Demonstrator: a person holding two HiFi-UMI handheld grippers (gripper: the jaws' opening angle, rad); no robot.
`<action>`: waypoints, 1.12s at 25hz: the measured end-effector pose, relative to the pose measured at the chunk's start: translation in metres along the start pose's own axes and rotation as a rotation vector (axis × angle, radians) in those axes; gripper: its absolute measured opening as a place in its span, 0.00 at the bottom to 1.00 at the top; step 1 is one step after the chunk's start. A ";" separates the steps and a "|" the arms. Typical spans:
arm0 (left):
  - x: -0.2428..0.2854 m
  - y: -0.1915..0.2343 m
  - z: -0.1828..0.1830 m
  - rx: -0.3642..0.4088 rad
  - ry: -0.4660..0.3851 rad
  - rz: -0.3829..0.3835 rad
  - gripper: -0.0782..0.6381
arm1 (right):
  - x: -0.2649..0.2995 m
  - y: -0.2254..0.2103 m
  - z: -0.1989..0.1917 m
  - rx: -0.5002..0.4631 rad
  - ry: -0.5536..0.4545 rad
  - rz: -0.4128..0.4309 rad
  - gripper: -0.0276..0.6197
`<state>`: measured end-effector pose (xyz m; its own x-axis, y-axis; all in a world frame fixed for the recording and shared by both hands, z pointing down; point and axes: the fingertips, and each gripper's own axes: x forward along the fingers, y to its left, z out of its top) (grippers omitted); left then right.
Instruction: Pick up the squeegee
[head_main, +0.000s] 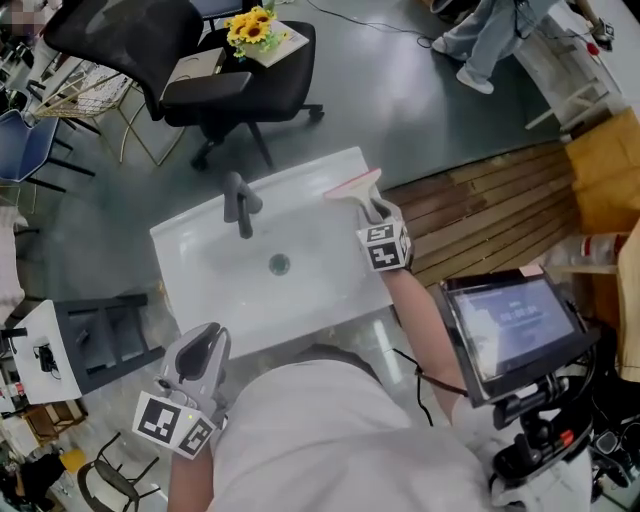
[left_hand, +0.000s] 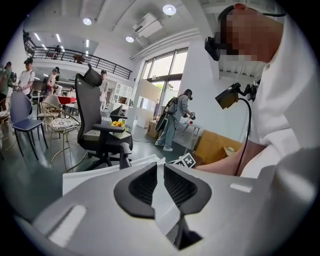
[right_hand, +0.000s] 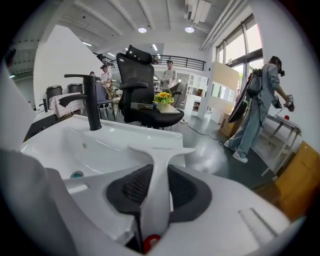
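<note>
Left tool (head_main: 203, 345): you hold it low, at the near left corner of the sink (head_main: 185, 250), off the basin. In the left gripper view its pads (left_hand: 145, 185) are drawn together, with only a sliver of white showing between them and nothing in the gap. Judged idle; it has no part in the pick.

Sink, middle: the black faucet (head_main: 238, 205) stands on the back rim and the drain (head_main: 279, 264) sits at the centre of the bowl. The basin otherwise looks bare.

Squeegee (head_main: 355, 188): it lies at the back right corner of the sink. The blade crosses the rim and the white handle runs back toward your right hand. From the head view it looks to be resting on the rim, not yet raised, though contact under the blade cannot be confirmed.

Right tool (head_main: 378, 212): it is over the right rim, pointing down along the handle. In the right gripper view the handle stands upright between the two dark pads (right_hand: 131, 189), which press on it from both sides. The blade bar (right_hand: 161, 150) spreads just beyond the tips and a red spot shows at the handle's near end.

Progress, as judged: approach done, line-up done, pinch on the handle made. Left to do: lift it clear of the rim, keeping the blade from catching the sink's edge as it comes up
</note>
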<state>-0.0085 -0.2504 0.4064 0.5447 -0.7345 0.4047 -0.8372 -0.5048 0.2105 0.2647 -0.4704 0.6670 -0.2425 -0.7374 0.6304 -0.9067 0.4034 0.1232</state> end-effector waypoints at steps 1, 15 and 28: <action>0.001 0.001 0.000 0.000 0.000 -0.003 0.18 | 0.000 -0.001 0.000 0.004 0.000 -0.004 0.20; 0.001 0.003 0.000 0.012 -0.009 -0.068 0.18 | -0.029 -0.006 0.007 0.019 -0.019 -0.062 0.20; -0.051 0.016 -0.013 0.007 -0.045 -0.141 0.18 | -0.087 0.035 0.025 0.017 -0.056 -0.126 0.20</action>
<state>-0.0504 -0.2153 0.4013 0.6584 -0.6756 0.3318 -0.7521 -0.6074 0.2557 0.2459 -0.4056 0.5975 -0.1450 -0.8108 0.5670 -0.9369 0.2968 0.1849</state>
